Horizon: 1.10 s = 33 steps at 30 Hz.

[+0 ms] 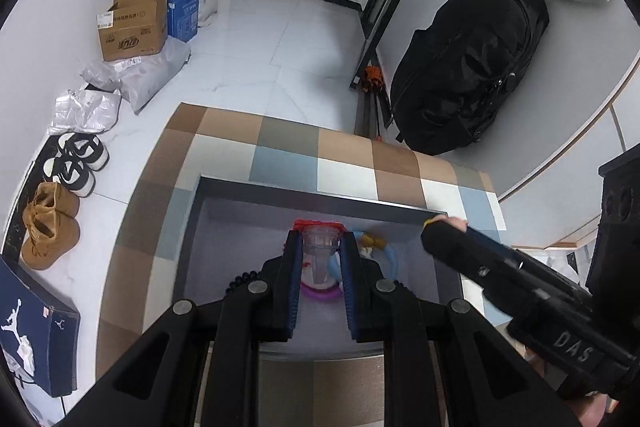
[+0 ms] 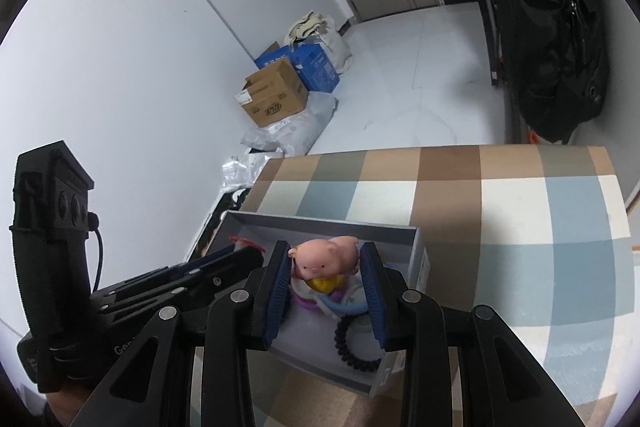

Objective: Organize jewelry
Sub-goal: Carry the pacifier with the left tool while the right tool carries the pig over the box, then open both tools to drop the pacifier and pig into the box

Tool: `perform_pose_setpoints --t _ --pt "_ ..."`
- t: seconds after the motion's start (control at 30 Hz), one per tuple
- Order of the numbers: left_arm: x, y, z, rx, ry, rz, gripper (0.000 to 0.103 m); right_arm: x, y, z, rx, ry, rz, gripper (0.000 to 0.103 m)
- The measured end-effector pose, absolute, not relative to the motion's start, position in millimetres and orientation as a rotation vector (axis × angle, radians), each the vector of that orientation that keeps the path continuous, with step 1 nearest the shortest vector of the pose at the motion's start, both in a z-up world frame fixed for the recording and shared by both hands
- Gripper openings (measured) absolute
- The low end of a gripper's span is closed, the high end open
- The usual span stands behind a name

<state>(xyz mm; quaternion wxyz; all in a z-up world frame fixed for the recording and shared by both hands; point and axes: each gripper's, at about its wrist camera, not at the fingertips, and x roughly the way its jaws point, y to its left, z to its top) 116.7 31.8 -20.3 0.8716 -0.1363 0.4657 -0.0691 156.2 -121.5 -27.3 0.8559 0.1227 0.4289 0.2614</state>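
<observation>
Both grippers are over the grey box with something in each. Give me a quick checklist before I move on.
1. Left gripper gripped on the clear piece with the red top: ok, pads close against both sides.
2. Right gripper gripped on the pink pig: ok, pig sits between both pads.
3. Both loads above the box, inside its walls: ok.
4. Clearance between the grippers: cannot tell; the right one's tip reaches the box's right corner in the left view.
5. Free spot on the box floor: ok, the left part is bare; rings and a black coil tie crowd the rest.
6. Box square on the checked cloth: ok.
</observation>
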Motion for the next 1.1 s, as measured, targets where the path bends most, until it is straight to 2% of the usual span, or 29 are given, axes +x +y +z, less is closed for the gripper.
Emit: perform_pose_setpoints --t 0.4,0.6,0.67,0.7,0.73,0.8,1.0,1.1 --pt "120.9 29.2 -22.1 -0.272 0.963 -0.120 0.014 160.4 -129.3 -31.3 0.289 0.935 0.541 0.034" --pt "124.4 35.8 -23.5 -0.359 0.962 -0.143 0.015 160.1 -132.0 -30.3 0.290 0.935 0.535 0.036" --pt "124.2 40.4 -22.0 -0.416 0.950 -0.135 0.023 160.0 -132.7 -30.1 0.293 0.938 0.525 0.036" --pt "122.9 41.4 -20.9 -0.430 0.933 -0.137 0.036 159.9 -133.5 -29.7 0.296 0.943 0.520 0.036" --pt "121.1 42.8 -17.7 -0.434 0.910 -0.131 0.053 159.7 -134.4 -29.3 0.302 0.948 0.519 0.036" --pt "116.5 43.9 -10.8 -0.421 0.856 -0.114 0.063 158.7 -138.1 -25.9 0.321 0.937 0.525 0.039" --pt "119.4 43.1 -15.1 -0.406 0.887 -0.107 0.064 155.3 -143.6 -17.7 0.330 0.902 0.525 0.058" --pt "120.0 46.1 -21.0 -0.415 0.921 -0.085 0.064 153.9 -142.3 -16.9 0.327 0.904 0.527 0.060"
